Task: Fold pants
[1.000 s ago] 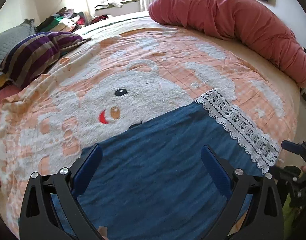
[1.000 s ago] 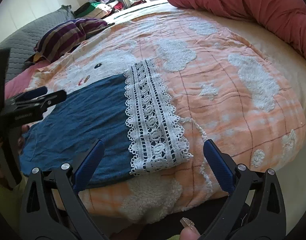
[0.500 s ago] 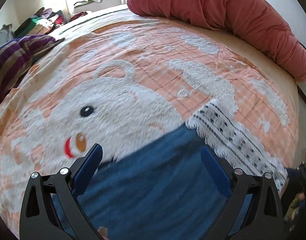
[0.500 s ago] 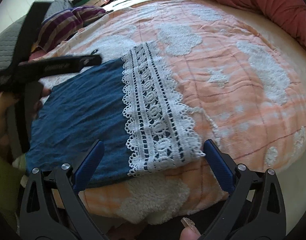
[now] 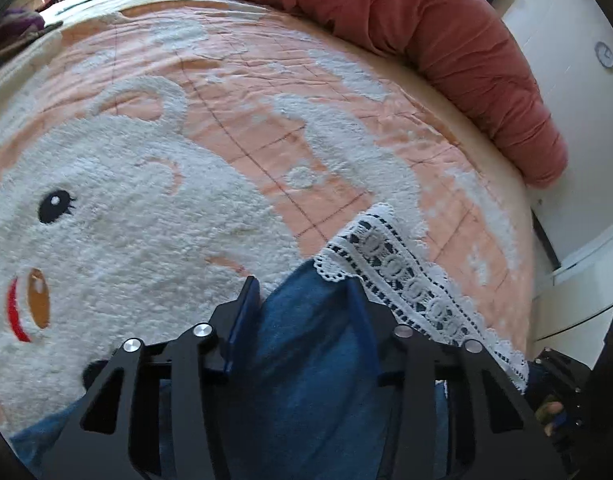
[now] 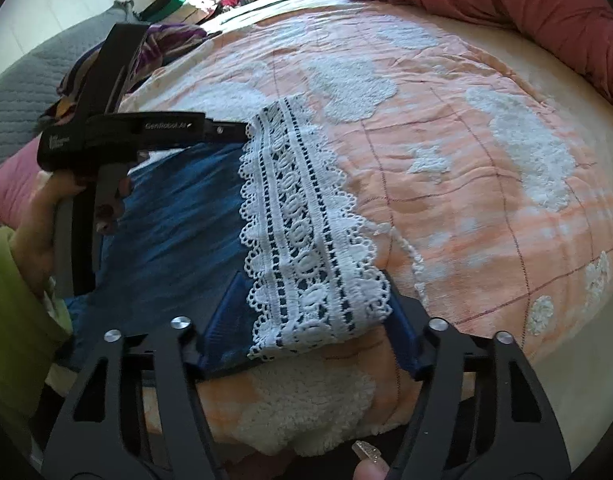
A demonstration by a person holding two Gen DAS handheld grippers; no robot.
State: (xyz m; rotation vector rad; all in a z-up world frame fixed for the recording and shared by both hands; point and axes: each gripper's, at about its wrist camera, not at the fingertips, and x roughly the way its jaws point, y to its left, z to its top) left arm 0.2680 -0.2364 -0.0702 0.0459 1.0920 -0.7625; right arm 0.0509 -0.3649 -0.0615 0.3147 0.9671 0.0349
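Now, in the left wrist view, the left gripper (image 5: 304, 300) is closing over the blue pants (image 5: 306, 380) near the bed's (image 5: 486, 184) front edge; in the right wrist view, the right gripper (image 6: 314, 312) is closing around the lace hem (image 6: 302, 236) corner, so both should pinch all layers squarely before lifting

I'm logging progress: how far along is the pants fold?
Done: the blue pants lie flat on the blanket. In hand: left gripper and right gripper are closing at the lace hem, fabric between both. Left: lifting and folding; no new fold shows.

Peach bear blanket (image 5: 266, 128) – red bolster (image 5: 446, 40) along its far edge
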